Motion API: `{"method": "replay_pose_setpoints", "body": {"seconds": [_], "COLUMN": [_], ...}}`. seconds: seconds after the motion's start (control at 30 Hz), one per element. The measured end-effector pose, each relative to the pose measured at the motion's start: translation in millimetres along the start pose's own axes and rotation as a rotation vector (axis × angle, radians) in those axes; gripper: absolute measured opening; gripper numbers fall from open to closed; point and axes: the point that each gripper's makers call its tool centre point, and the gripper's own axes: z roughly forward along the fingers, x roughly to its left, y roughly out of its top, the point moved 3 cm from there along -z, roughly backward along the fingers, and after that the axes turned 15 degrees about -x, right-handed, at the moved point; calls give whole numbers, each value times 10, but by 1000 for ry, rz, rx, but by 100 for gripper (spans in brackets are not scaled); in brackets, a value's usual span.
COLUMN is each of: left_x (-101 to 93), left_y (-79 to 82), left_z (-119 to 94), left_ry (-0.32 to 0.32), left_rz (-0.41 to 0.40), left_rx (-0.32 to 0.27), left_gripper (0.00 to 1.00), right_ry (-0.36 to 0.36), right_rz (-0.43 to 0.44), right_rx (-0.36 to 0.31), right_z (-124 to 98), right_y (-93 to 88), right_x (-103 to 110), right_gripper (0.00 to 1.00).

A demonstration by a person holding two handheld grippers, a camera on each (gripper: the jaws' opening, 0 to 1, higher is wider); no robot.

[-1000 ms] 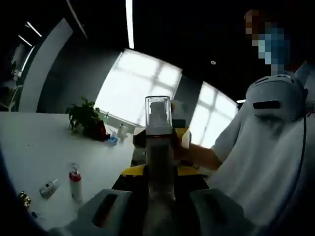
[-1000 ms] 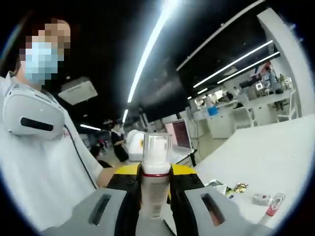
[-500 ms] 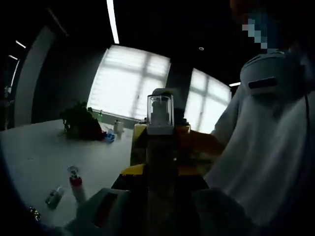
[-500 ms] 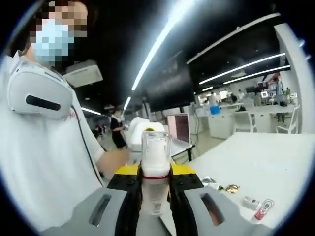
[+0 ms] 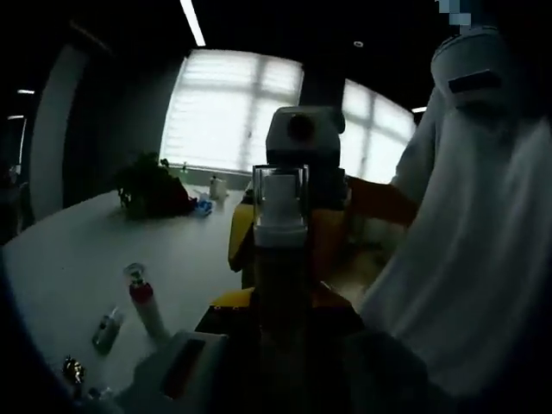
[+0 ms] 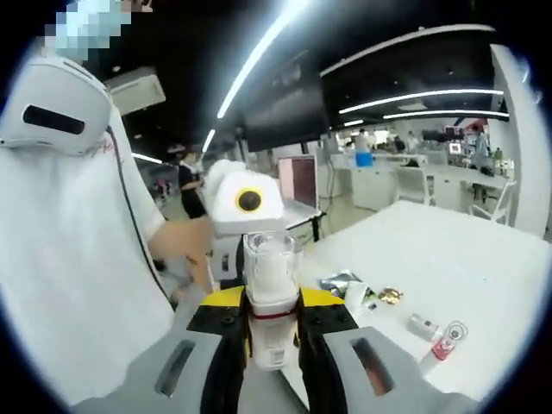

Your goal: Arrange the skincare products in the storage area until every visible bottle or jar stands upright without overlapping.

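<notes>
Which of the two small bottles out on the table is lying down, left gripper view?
The small grey bottle is lying flat on the white table. The red-collared bottle beside it stands upright, its clear cap on top.

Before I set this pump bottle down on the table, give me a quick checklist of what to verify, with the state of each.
1. Grip: both hand-held grippers, left and right, close on the pump bottle: ok.
2. Bottle upright between the jaws, clear cap up: ok.
3. Bare white table available for it: ok.
4. Red-collared bottle standing on its own: ok.
5. Small silver bottle beside it upright: not ok, lying on its side.
6. Exact storage area: cannot tell.
</notes>
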Motion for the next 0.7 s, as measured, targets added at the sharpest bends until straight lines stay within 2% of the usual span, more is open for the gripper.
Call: {"method": "replay_pose_setpoints", "body": {"seconds": [0.17, 0.4, 0.53, 0.7], "left_x": [141, 291, 441, 614], "left_y": [-166, -406, -597, -856], "left_z": [37, 179, 249, 340], "left_ry": [41, 66, 86, 88], "left_rz": [32, 45, 82, 98], "left_rx": [68, 90, 148, 206], "left_gripper": [16, 16, 15, 15], "right_ry": [-44, -86, -143, -192], "right_rz": [-7, -30, -40, -100], "right_rx": [90, 182, 244, 323], "right_z": [-49, -118, -167, -208], "right_y": [-190, -475, -664, -920], "right_x": [-183, -428, -537, -668], "right_gripper": [22, 23, 23, 23]}}
